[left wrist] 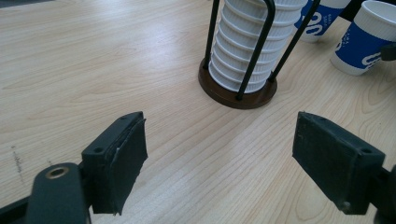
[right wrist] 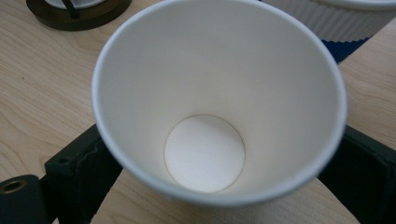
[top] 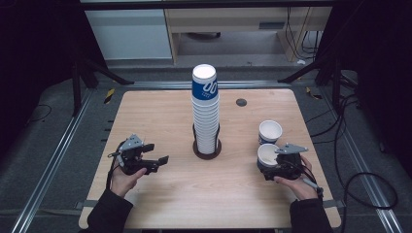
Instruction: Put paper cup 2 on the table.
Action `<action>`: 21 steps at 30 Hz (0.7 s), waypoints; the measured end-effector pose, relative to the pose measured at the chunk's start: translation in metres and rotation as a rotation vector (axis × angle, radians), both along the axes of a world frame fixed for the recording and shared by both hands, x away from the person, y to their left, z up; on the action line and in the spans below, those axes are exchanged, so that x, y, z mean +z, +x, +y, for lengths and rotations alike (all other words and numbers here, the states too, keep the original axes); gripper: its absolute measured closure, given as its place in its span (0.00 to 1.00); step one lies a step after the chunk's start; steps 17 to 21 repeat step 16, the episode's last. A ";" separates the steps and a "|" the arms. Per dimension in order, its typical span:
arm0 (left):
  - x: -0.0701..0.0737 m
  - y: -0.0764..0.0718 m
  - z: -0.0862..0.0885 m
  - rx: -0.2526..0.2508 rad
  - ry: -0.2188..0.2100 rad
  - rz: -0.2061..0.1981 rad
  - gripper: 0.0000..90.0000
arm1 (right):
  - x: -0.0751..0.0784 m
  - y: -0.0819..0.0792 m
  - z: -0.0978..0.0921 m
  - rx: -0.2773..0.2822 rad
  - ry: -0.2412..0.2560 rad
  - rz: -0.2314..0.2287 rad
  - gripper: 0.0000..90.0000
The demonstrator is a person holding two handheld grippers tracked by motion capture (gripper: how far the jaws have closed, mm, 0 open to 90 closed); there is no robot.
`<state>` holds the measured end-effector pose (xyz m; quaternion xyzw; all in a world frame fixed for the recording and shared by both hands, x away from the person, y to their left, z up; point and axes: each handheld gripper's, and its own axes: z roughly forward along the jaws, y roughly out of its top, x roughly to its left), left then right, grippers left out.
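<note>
While the near paper cup (top: 267, 155) stands upright on the table (top: 160, 111), right of the cup stack (top: 205, 109), the right gripper (top: 282, 162) clasps it, one jaw on each side of its wall. A second cup (top: 270, 131) stands just behind it. Left of the stack, the left gripper (top: 150, 158) hangs spread and empty, jaws facing the stack's holder (left wrist: 236, 91). The stack lies leftward of the held cup, its long axis vertical.

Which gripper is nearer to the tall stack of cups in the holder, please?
The left. The left gripper, jaws open, sits beside the stack of cups on its left. The right gripper is farther off to its right, around a paper cup.
</note>
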<state>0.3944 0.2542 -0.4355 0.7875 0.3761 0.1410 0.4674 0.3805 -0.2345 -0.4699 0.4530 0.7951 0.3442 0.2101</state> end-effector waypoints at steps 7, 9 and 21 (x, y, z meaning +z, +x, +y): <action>0.000 0.001 0.004 0.010 -0.003 0.002 0.19 | 0.001 -0.014 -0.006 -0.008 0.009 -0.010 0.05; 0.000 0.001 0.004 0.012 -0.002 0.004 0.19 | 0.002 -0.019 -0.008 -0.010 0.016 -0.010 0.05; -0.001 0.002 0.005 0.014 0.003 0.008 0.19 | 0.004 -0.032 -0.016 -0.028 0.032 -0.017 0.04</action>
